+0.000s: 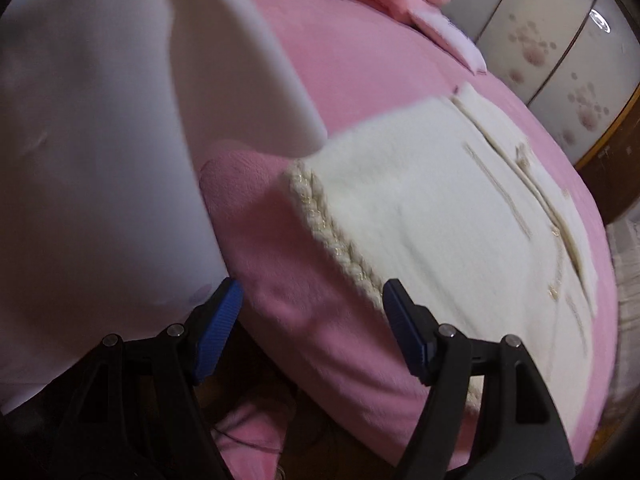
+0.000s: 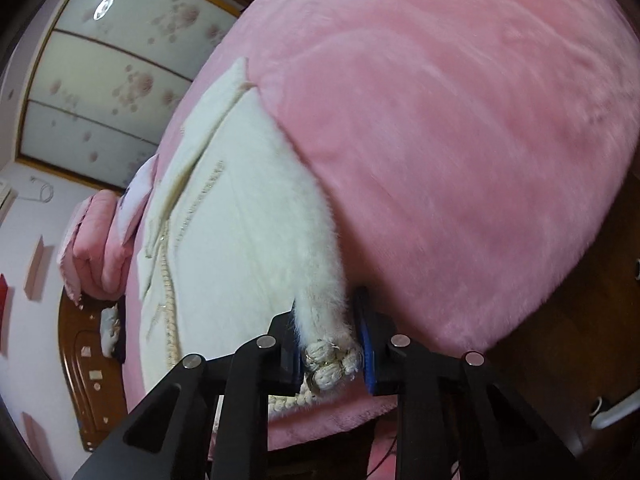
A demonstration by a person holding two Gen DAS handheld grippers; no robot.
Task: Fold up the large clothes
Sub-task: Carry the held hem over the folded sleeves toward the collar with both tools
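A cream fluffy jacket (image 1: 432, 208) with a braided rope hem (image 1: 340, 240) lies on a pink bed. My left gripper (image 1: 312, 320) is open and empty at the bed's near edge, just short of the hem. A white sleeve of the person (image 1: 92, 160) hangs at the left. In the right wrist view the jacket (image 2: 240, 220) stretches away, and my right gripper (image 2: 330, 344) is shut on its braided hem corner (image 2: 330, 364), with a fold of the jacket between the blue pads (image 2: 365, 344).
The pink plush bedcover (image 2: 460, 140) spreads around the jacket. Folded pink bedding and a pillow (image 2: 100, 240) lie at the head, by a wooden headboard (image 2: 88, 380). Frosted wardrobe doors (image 1: 560, 60) stand beyond the bed. Dark wood floor (image 2: 580, 340) lies below the edge.
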